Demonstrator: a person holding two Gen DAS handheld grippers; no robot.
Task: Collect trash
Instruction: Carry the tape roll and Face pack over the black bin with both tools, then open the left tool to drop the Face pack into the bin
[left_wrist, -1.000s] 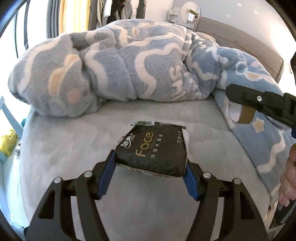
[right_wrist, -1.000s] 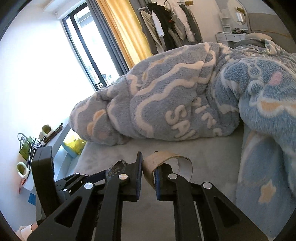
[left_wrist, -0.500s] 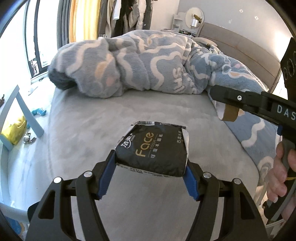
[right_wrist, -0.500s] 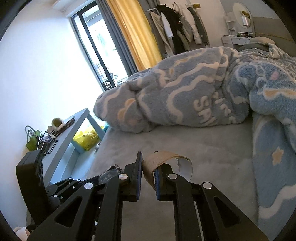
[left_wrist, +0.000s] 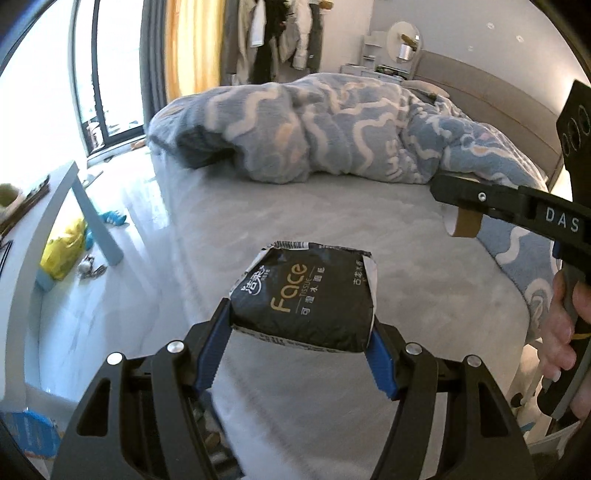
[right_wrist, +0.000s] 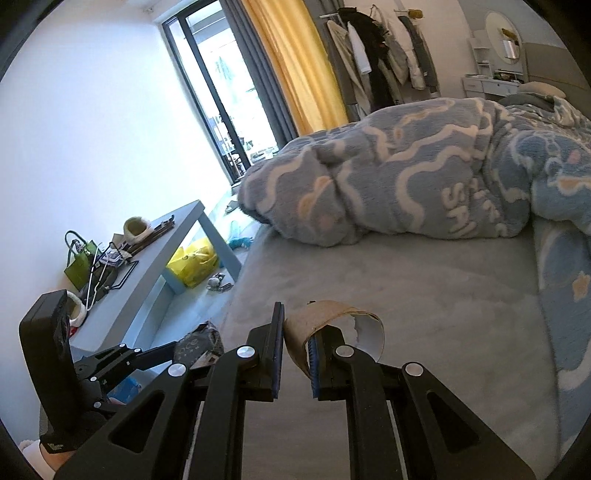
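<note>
Black tissue pack (left_wrist: 303, 299) clamped in left gripper (left_wrist: 297, 350), cardboard tube (right_wrist: 321, 325) pinched in right gripper (right_wrist: 295, 354); both pulled back off bed (left_wrist: 332, 229), blanket (left_wrist: 332, 129) now farther at 12 o'clock, bin next.

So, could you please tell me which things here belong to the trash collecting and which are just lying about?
Job:
- black crumpled tissue packet, in left claw
- brown cardboard roll core, in right claw

Lying about:
- blue patterned fleece blanket
- yellow plastic bag
- green bag
</note>
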